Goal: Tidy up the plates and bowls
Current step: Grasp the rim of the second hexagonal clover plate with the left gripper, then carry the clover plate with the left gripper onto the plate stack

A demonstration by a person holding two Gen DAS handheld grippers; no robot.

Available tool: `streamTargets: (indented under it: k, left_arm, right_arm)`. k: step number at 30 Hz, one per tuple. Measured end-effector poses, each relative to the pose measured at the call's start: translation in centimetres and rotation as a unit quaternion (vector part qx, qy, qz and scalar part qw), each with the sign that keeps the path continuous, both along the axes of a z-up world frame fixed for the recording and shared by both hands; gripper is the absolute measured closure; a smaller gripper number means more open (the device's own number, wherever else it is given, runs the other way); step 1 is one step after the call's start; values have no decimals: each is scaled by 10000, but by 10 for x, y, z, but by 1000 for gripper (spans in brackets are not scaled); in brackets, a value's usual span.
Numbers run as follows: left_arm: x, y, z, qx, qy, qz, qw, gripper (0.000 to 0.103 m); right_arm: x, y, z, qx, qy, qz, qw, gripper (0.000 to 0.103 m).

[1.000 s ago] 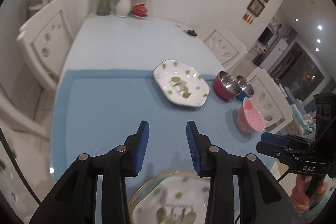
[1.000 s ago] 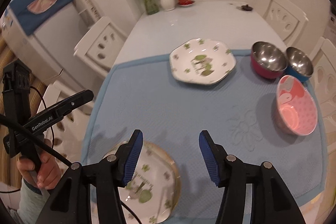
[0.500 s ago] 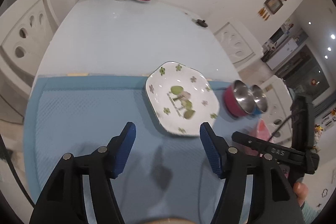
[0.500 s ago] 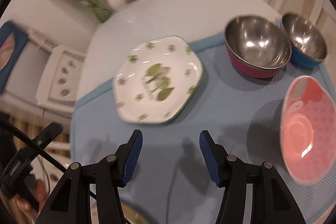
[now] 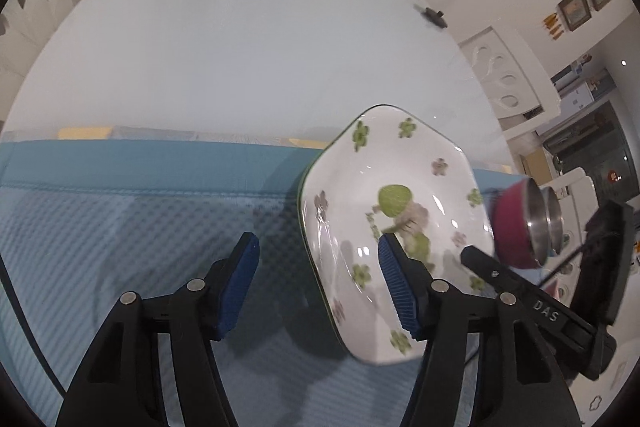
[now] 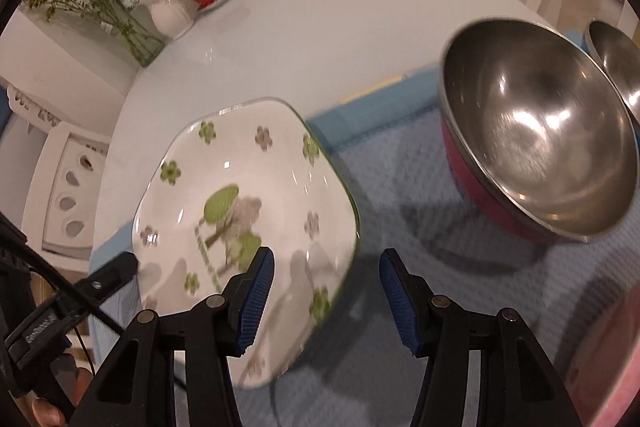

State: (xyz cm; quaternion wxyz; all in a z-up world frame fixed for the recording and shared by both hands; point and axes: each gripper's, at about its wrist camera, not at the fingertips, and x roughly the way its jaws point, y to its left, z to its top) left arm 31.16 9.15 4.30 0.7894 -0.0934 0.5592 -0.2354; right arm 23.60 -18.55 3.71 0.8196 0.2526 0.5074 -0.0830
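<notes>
White glazed plate with green flower print (image 6: 256,195): glossy ceramic-looking surface with bright highlights. Pink-sided steel bowl (image 6: 536,131): smooth polished metal interior, mirror-like; the blue-sided steel bowl (image 6: 618,67) beside it shows the same finish. Blue woven table mat (image 5: 120,227): matt cloth with a fine ribbed texture. Pale tabletop (image 5: 240,47): smooth, faintly reflective. Ridged blue pads (image 6: 254,303) of the black gripper: matt, rubbery; black arms look like matt plastic.

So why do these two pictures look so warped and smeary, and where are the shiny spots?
Left wrist view: fisheye bends the table edge; the plate is motion-smeared. Right wrist view: lamp glare spots inside the steel bowl, and the plate's print is blurred.
</notes>
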Motion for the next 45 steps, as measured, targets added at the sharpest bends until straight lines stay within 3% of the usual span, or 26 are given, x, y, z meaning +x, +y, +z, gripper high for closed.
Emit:
streamTargets:
  k: [3,7,10,12,16,21,26,31,33,37,43,45]
  left_arm:
    - [9,-4,-9,-9,62,-58,10000,55]
    - [16,-6,-17,-201,77,-115,9997,61]
    - [14,-11,-16,-353,75,-420,9985,67]
    - [3,-13,-10,-151,-240,-558,9980,67]
    - [-20,-3,1,-92,-440,-694,9966,68]
    - [-69,20,3,96,-234,-911,9955,68]
    - [-100,32,-9,266,132,-1048,9941,69]
    - [-78,46,4,203,99,-772,9968,68]
    - [-64,44,1,324,80,-750,9966,69]
    - [-36,39,-11,169,171,-669,9975,69]
    - [-13,25,-17,-240,239,-747,9966,69]
    - [-17,14,-13,10,40,-811,9967,68]
  right_arm:
    - [12,2,-4,-72,-78,65,9999,64]
    - [19,0,-9,-203,-127,37,9997,70]
    - [18,-1,-10,-177,-196,130,9996,70]
    - [16,2,-9,-321,-161,331,9988,70]
    - [10,8,-6,-463,-138,560,9973,70]
    - [-2,27,1,-736,-136,1103,9911,70]
    - [-2,36,-3,-603,-13,1299,9897,70]
    - [-18,32,5,-481,43,1310,9902,70]
    - [-30,26,0,-71,163,1258,9919,70]
    - [-48,24,-10,494,188,1144,9920,70]
    - [-52,37,-12,442,-11,1281,9908,70]
    - [-48,48,-11,269,-16,1328,9908,70]
